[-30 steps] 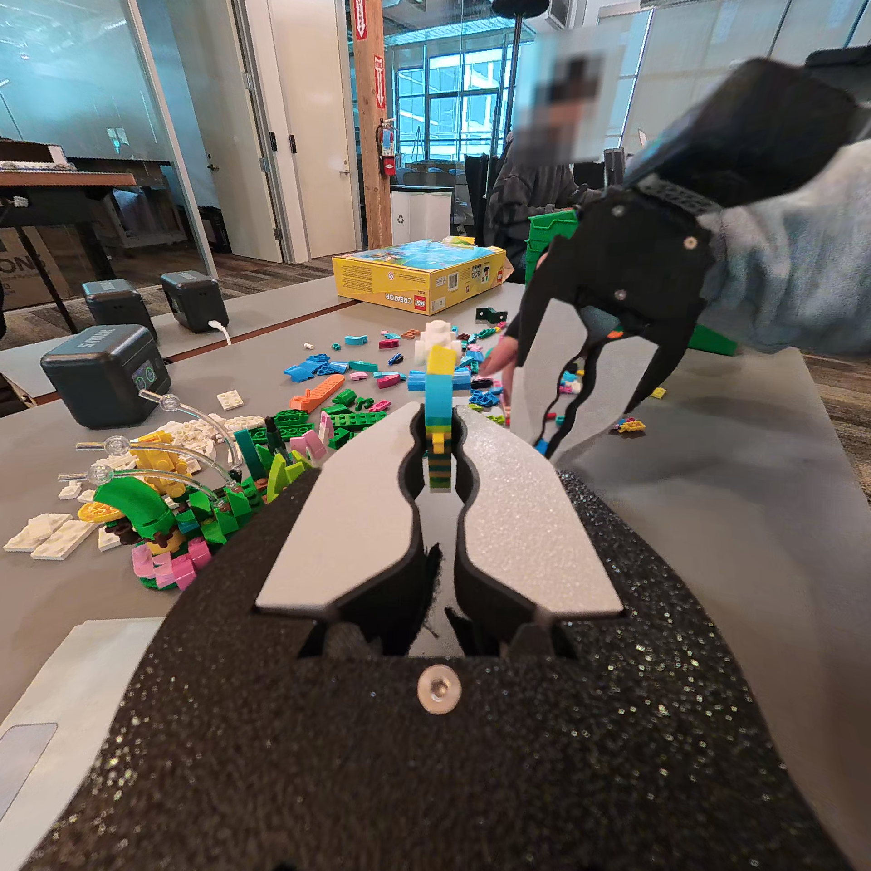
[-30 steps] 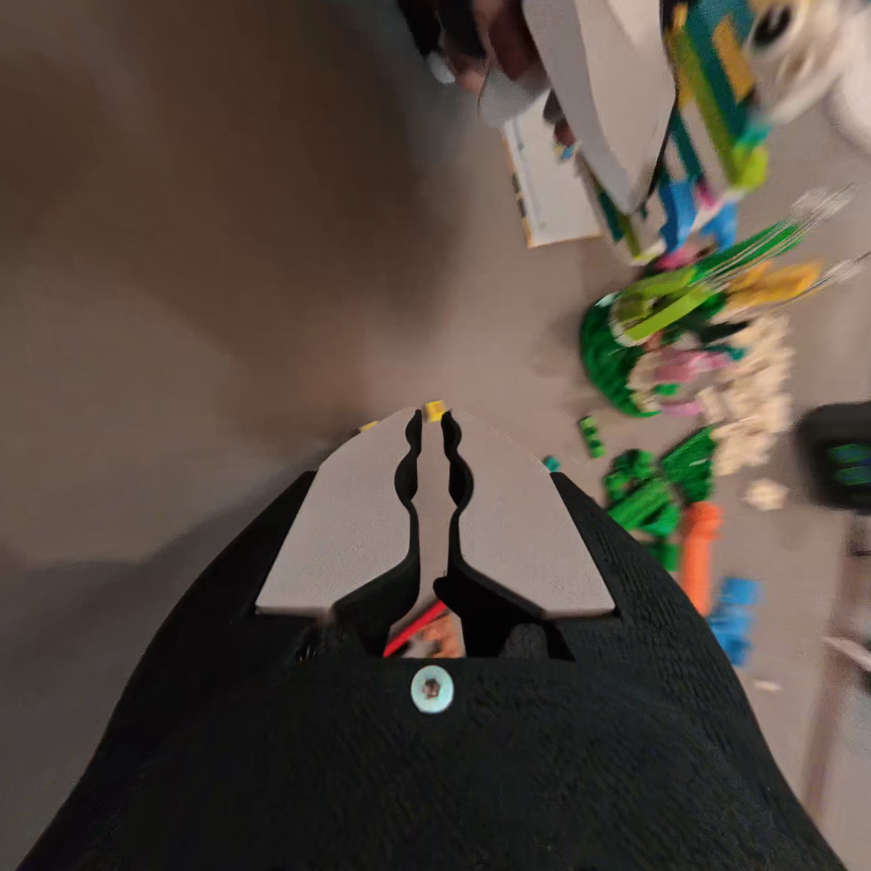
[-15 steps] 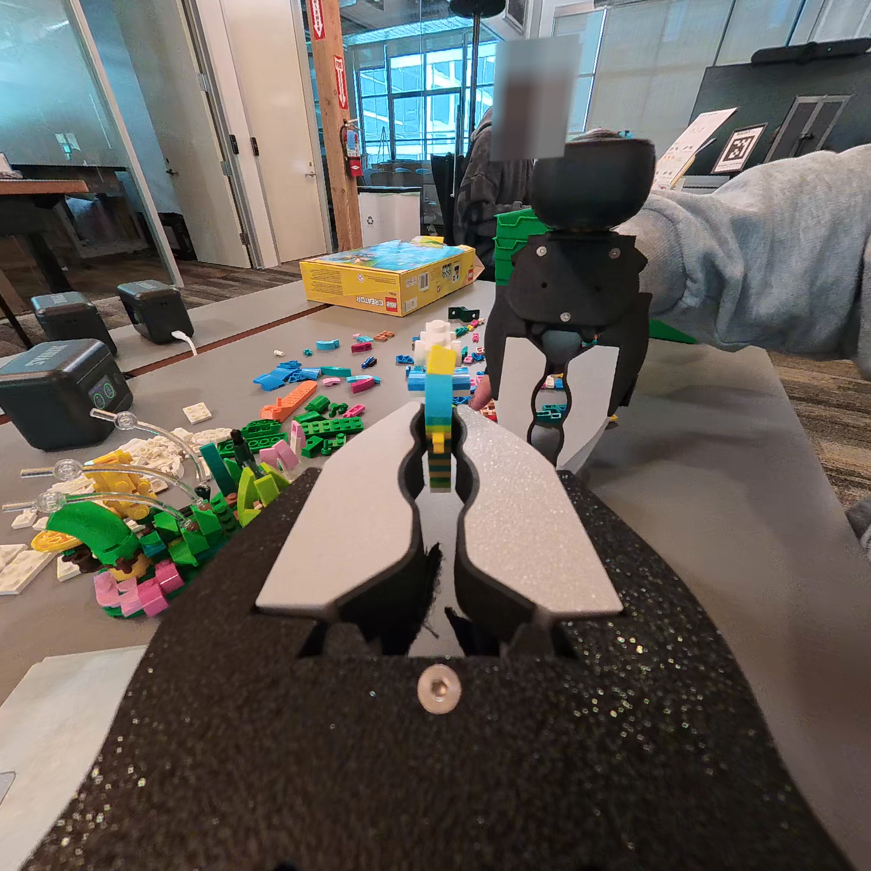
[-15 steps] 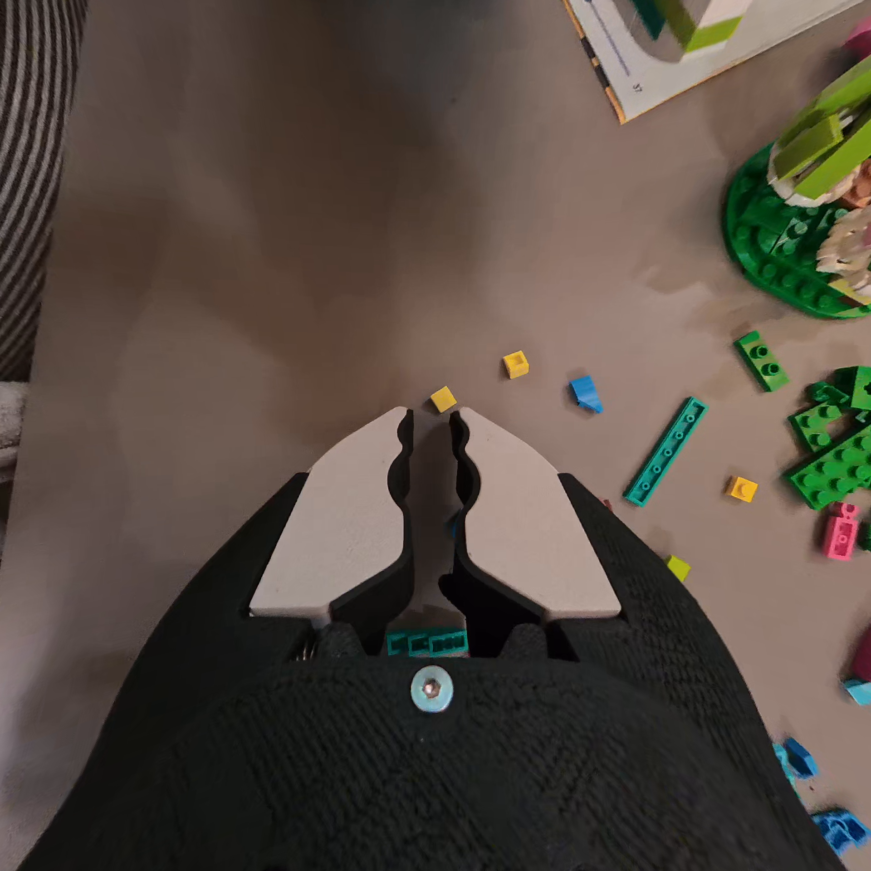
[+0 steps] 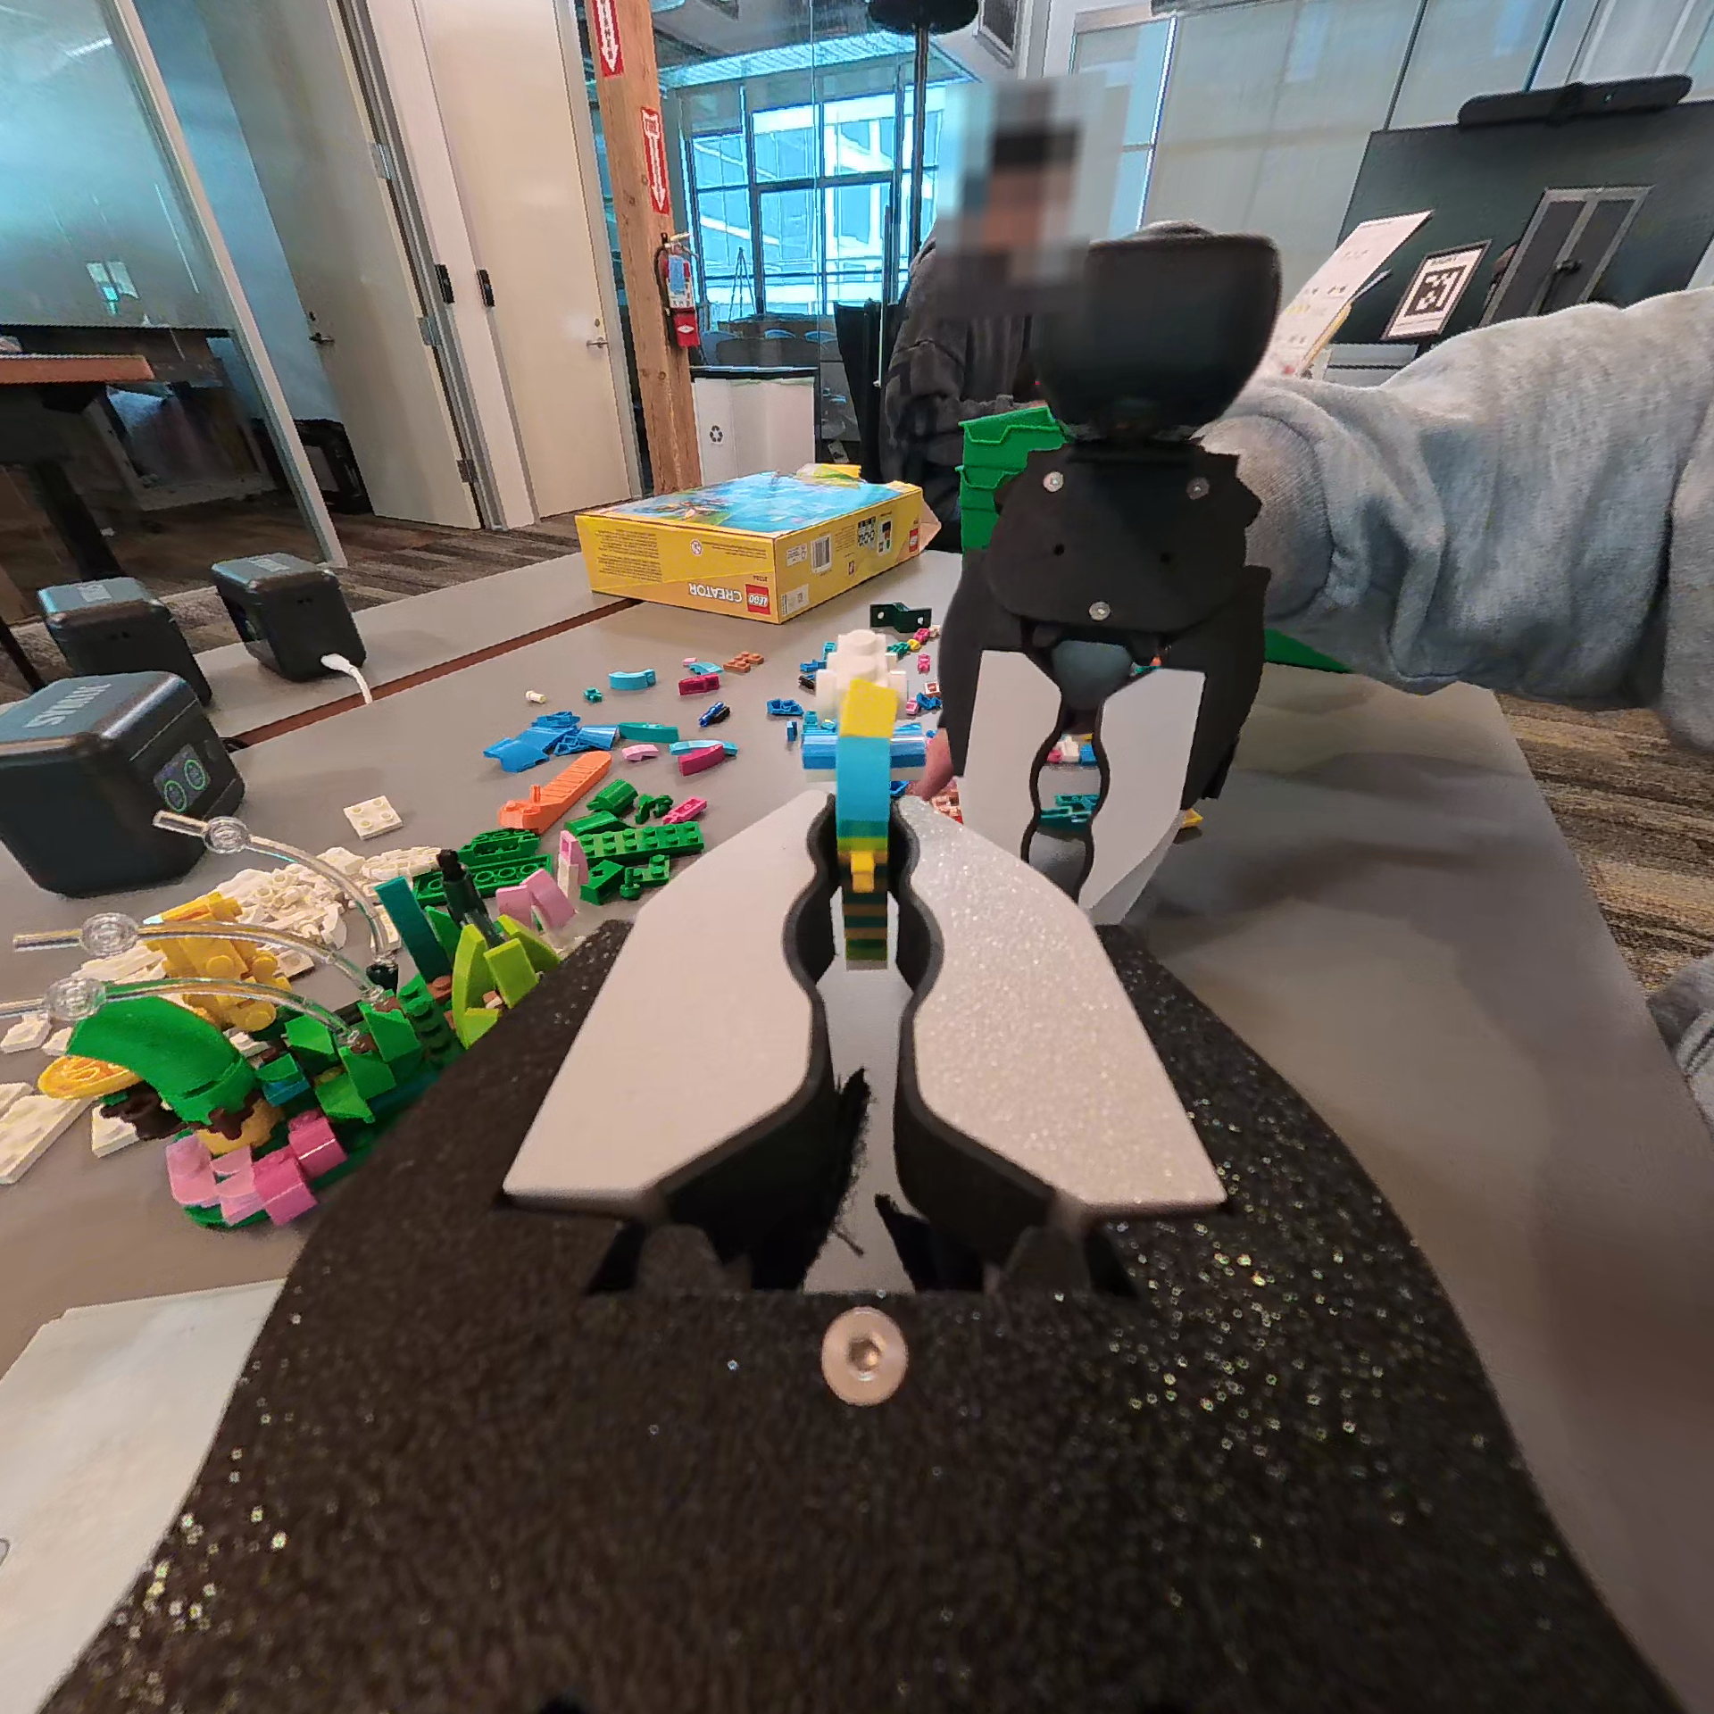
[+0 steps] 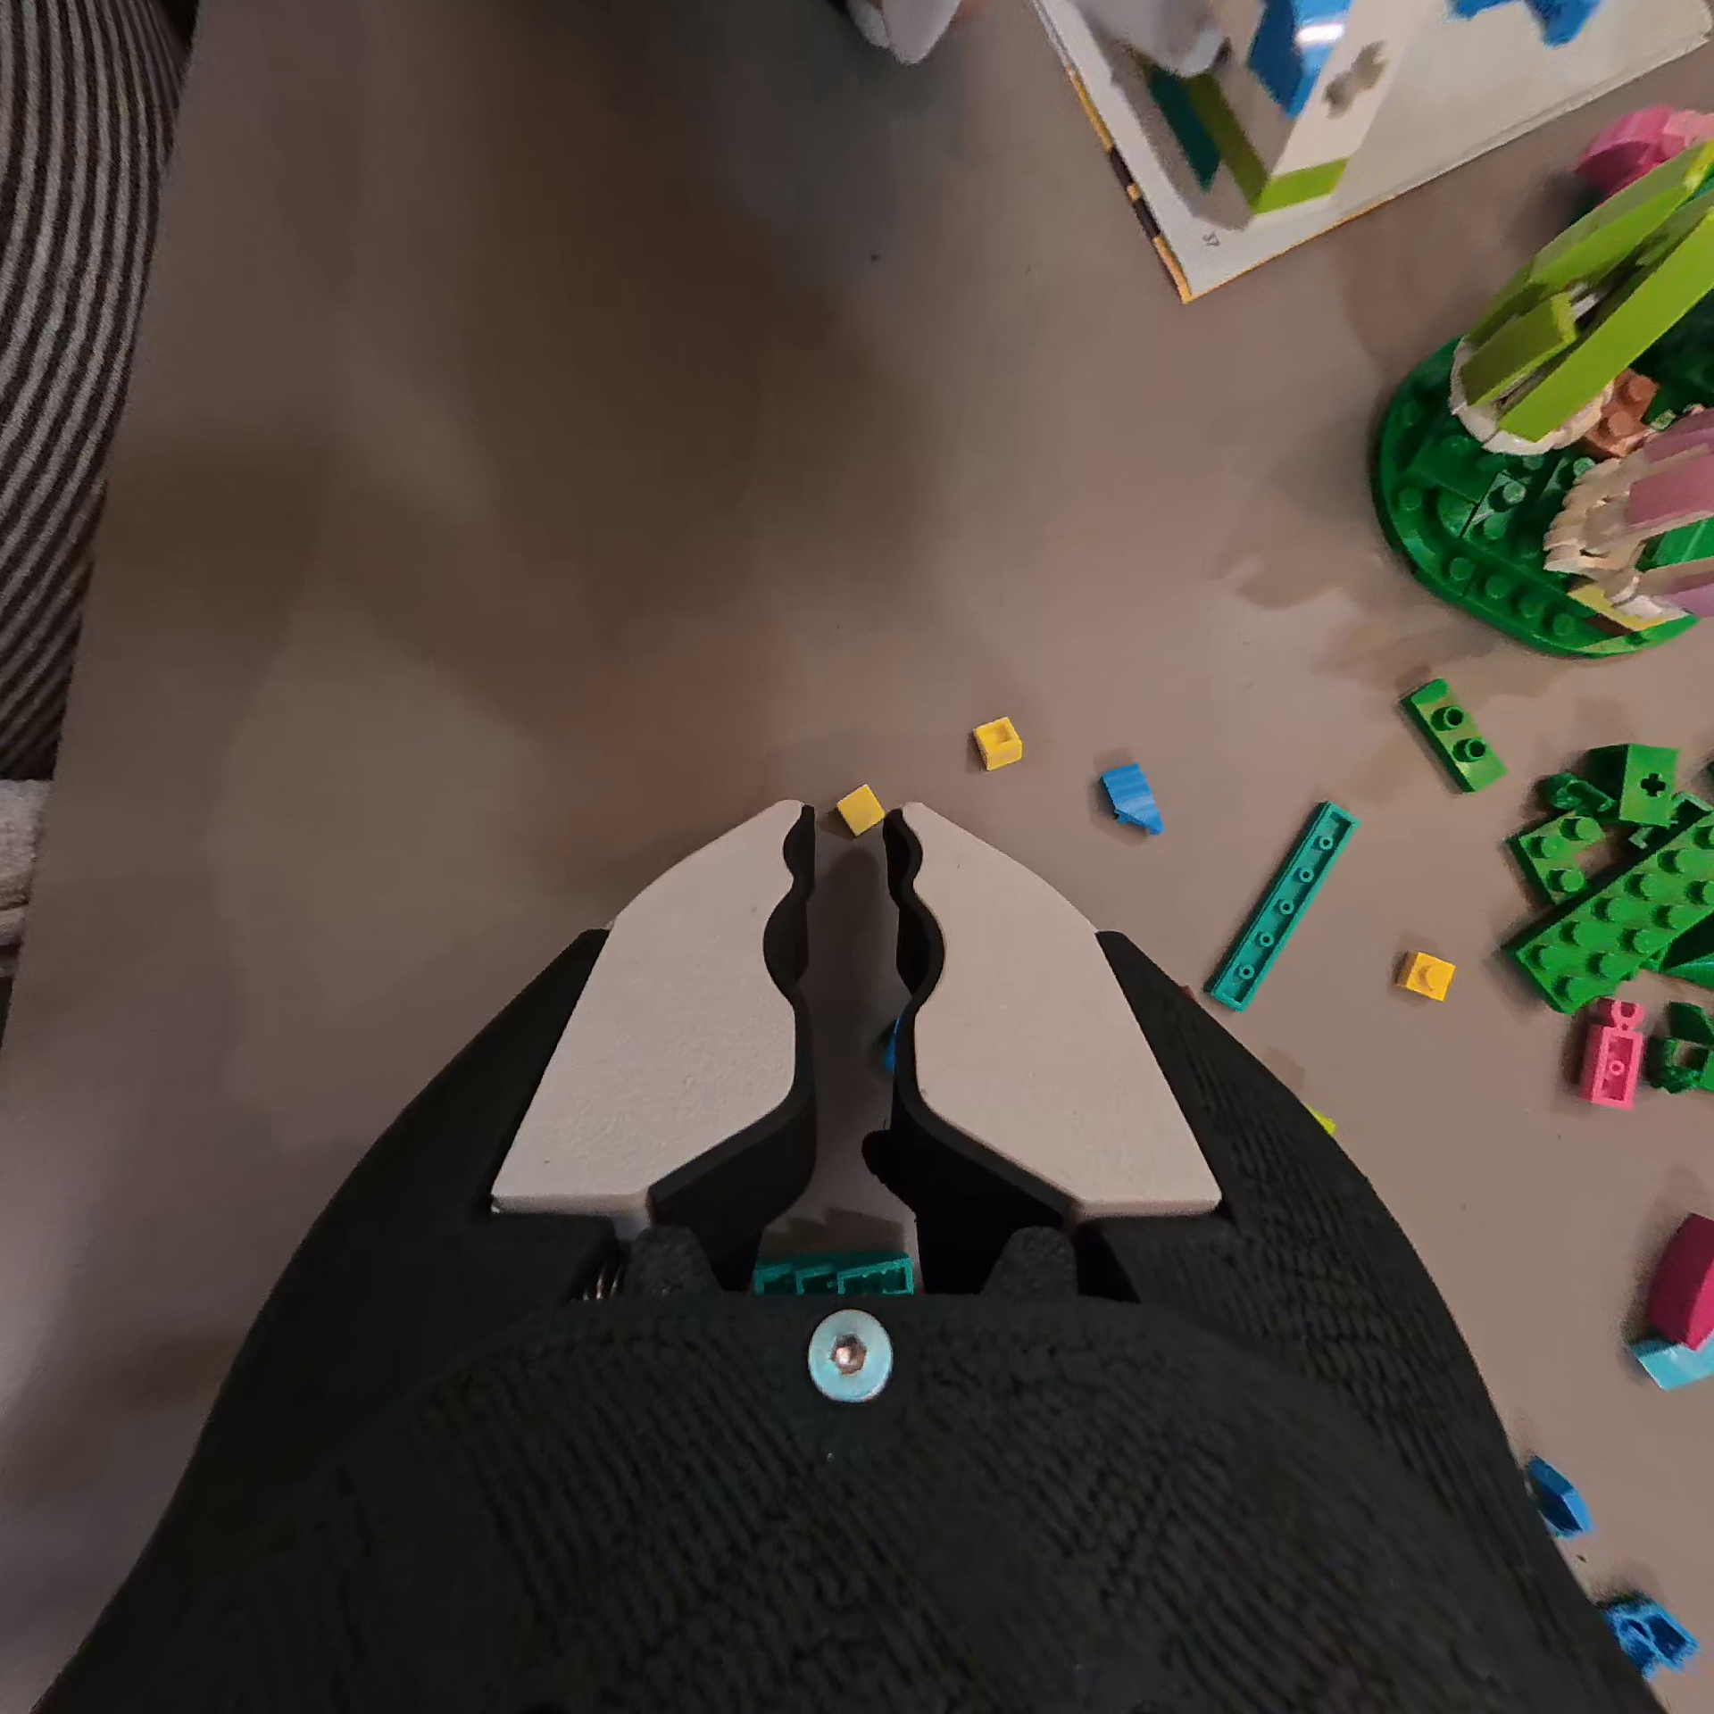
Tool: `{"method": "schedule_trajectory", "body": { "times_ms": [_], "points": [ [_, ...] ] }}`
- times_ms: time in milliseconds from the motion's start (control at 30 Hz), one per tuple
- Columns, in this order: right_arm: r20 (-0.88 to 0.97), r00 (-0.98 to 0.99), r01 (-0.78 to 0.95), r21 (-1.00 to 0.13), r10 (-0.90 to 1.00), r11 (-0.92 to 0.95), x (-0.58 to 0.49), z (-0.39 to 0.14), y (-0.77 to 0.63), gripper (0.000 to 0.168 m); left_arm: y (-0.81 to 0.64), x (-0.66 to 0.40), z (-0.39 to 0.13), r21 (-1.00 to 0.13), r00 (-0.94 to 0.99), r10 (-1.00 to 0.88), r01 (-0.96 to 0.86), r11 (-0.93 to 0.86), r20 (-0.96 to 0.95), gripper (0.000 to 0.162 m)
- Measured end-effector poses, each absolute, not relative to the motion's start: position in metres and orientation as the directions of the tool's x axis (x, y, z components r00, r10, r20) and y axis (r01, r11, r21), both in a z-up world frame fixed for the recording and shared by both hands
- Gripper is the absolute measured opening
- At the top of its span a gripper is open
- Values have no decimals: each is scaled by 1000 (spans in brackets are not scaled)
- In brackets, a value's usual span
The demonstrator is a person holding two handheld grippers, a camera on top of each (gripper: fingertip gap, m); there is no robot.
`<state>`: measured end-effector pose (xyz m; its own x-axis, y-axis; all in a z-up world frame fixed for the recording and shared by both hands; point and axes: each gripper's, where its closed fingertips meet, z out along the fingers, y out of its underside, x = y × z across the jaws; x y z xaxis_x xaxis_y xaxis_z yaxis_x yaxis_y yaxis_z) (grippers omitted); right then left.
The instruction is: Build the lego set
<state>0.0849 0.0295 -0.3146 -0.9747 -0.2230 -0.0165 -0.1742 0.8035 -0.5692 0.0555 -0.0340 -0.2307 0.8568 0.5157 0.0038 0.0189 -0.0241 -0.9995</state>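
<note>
Clearly the build is only partway through. The left gripper (image 5: 858, 825) has its jaws closed on a small stacked sub-assembly (image 5: 864, 816): dark green and lime striped plates at the bottom, a yellow stud piece, a light blue column with blue side pieces, and a yellow slope on top. It is held upright above the worktop (image 5: 1298, 1020). At about 9 o'clock from it in the left wrist view stands the larger finished portion, a green-based plant model (image 5: 269, 1048) with lime leaves, pink flowers, yellow parts and clear curved stalks.

Much remains loose. Green plates (image 5: 631, 849), an orange piece (image 5: 555, 790), blue and teal bits and white pieces lie scattered toward 11 o'clock, with the yellow set box (image 5: 756, 552) beyond them.

The right gripper (image 6: 849, 821) points down at the worktop, jaws narrowly parted and empty, with a small yellow tile (image 6: 860, 809) lying right between the tips. A second yellow brick (image 6: 997, 743) sits near it at 1 o'clock, a blue slope (image 6: 1132, 798) and a long teal plate (image 6: 1285, 904) farther toward 3 o'clock. The instruction booklet (image 6: 1298, 185) lies open at 1 o'clock.

My judgement: the yellow tile is the next part to pick for the held sub-assembly, and many steps are left.
</note>
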Motion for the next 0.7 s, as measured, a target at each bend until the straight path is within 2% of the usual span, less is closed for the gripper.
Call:
{"method": "schedule_trajectory", "body": {
  "times_ms": [433,700],
  "points": [
    [-1,-975,-182,-565,-221,805,83,-313,31,12,-27,62,-231,-998,869,492,-15,-55,-40,8],
    [15,-975,-192,-556,-222,808,77,-312,31,12,-29,60,-229,-1000,870,493,10,-25,-4,8]
  ]
}}
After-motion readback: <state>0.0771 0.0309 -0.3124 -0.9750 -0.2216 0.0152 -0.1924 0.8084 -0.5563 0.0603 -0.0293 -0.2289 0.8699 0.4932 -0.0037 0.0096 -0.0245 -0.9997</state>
